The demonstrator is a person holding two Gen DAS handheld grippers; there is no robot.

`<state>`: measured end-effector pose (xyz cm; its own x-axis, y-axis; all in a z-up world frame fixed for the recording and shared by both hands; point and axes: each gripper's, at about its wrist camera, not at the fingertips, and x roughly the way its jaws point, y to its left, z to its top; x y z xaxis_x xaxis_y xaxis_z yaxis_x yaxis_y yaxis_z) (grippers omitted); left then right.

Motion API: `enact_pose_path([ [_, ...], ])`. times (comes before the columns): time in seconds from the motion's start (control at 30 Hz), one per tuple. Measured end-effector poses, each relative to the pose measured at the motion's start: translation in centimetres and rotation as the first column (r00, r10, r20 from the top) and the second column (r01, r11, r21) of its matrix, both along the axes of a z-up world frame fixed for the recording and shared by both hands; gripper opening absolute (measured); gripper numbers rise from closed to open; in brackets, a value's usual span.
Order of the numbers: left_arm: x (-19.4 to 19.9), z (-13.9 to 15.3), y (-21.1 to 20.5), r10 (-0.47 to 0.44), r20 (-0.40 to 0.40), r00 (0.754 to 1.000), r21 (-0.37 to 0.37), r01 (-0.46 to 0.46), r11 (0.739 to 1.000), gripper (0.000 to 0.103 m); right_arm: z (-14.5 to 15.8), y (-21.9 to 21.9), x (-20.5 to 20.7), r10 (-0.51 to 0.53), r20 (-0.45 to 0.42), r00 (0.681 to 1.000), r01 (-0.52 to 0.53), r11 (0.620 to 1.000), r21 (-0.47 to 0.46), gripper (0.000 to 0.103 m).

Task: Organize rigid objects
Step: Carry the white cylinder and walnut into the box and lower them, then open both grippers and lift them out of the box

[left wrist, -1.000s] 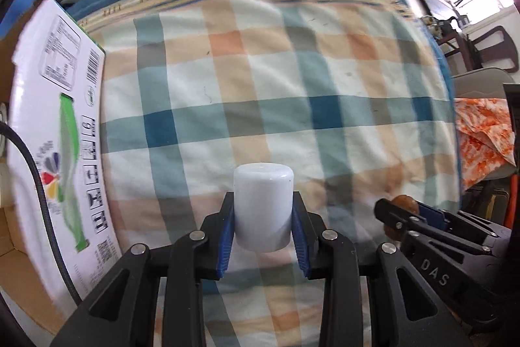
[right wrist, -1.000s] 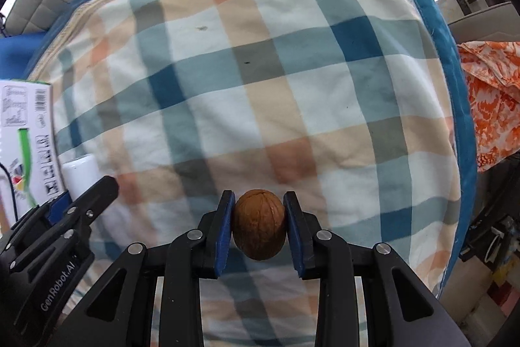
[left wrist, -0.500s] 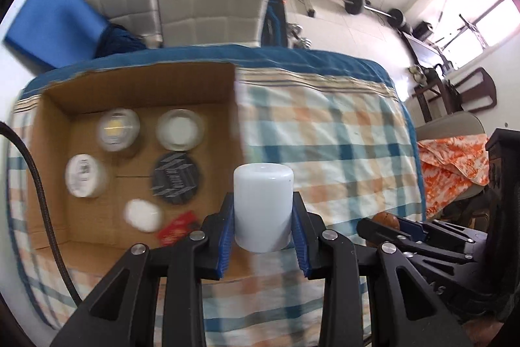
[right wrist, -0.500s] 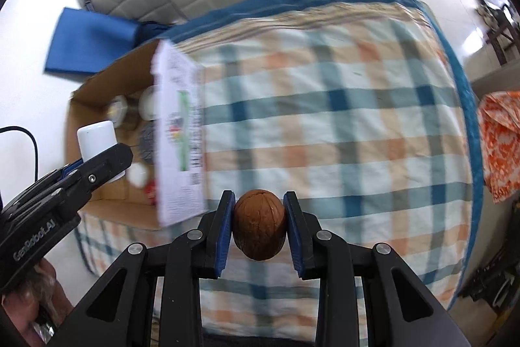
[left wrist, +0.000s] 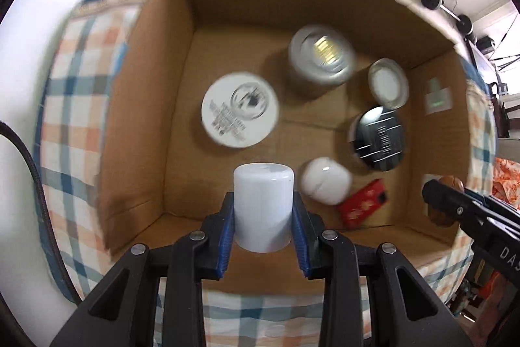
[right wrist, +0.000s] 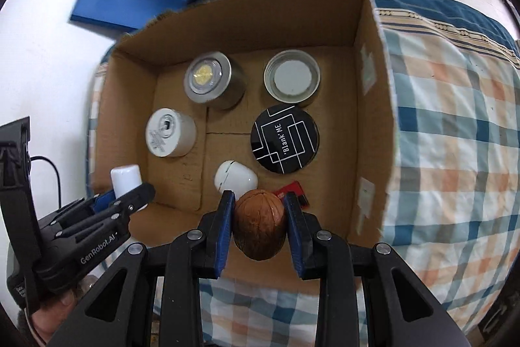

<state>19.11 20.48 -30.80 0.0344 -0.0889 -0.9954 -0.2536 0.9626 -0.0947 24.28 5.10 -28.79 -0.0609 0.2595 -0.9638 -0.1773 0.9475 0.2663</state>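
Since a second ago both cameras have swung off the bare checked bedspread (right wrist: pixel 455 126) and now look down into the open brown cardboard box (right wrist: pixel 370 31), which fills each view. Inside stand a black round tin with white lettering (right wrist: pixel 285 139), a grey metal can (right wrist: pixel 209 79), a clear-rimmed jar with a white lid (right wrist: pixel 291 76), a white printed tub (right wrist: pixel 164 132), a white egg-shaped case (right wrist: pixel 235 179) and a small red packet (left wrist: pixel 363 206). The left gripper (left wrist: pixel 264 217) has its fingers clamped on a smooth white plastic cylinder (left wrist: pixel 263 206) above the box's near-left corner; the right gripper (right wrist: pixel 259 225) pinches a brown walnut (right wrist: pixel 259 223) over the near edge, probably so both can drop into free floor. The left view is motion-blurred, labels unreadable; the walnut hides most of the red packet.
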Motion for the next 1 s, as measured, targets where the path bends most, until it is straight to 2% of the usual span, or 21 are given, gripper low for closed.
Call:
enact_pose_path([
  [0.13,0.1,-2.8,0.2,-0.023,-0.043,0.999,-0.017,0.023,1.0,0.029,-2.7,0.3,0.1,-0.011,-0.022,1.0,0.01,0.997,-0.075,0.033],
  [0.4,0.6,-5.7,0.7,-0.03,-0.084,0.996,-0.009,0.03,1.0,0.03,-4.8,3.7,1.9,0.001,-0.046,0.999,-0.002,1.0,-0.023,0.033],
  [0.53,0.8,-5.8,0.9,-0.005,-0.067,0.998,0.0,0.005,1.0,0.05,-5.8,5.6,2.7,0.002,-0.039,0.999,-0.003,1.0,-0.015,0.033],
  [0.6,0.7,-5.6,1.1,0.009,-0.05,0.999,-0.002,-0.009,1.0,0.057,-6.2,6.2,2.9,0.004,-0.034,0.999,-0.004,1.0,-0.014,0.033],
  [0.77,0.4,-5.4,1.5,0.04,-0.024,0.999,-0.01,-0.04,0.999,0.058,-7.7,7.0,3.3,0.007,-0.031,0.999,-0.007,1.0,-0.025,0.033],
  [0.8,0.4,-5.3,1.5,0.042,-0.023,0.999,-0.012,-0.042,0.999,0.06,-7.9,7.1,3.3,0.012,-0.03,0.999,-0.013,0.999,-0.034,0.033],
  [0.83,0.4,-5.3,1.5,0.039,-0.025,0.999,-0.006,-0.039,0.999,0.068,-8.0,7.3,3.3,0.018,-0.029,0.999,-0.019,0.999,-0.047,0.033],
  [0.87,0.3,-5.2,1.6,0.037,-0.023,0.999,0.004,-0.037,0.999,0.07,-8.1,7.4,3.2,0.022,-0.028,0.999,-0.024,0.998,-0.055,0.033],
  [1.0,0.1,-4.8,1.7,0.04,-0.008,0.999,0.012,-0.04,0.999,0.072,-7.9,7.4,2.9,0.024,-0.02,0.999,-0.026,0.997,-0.067,0.034],
])
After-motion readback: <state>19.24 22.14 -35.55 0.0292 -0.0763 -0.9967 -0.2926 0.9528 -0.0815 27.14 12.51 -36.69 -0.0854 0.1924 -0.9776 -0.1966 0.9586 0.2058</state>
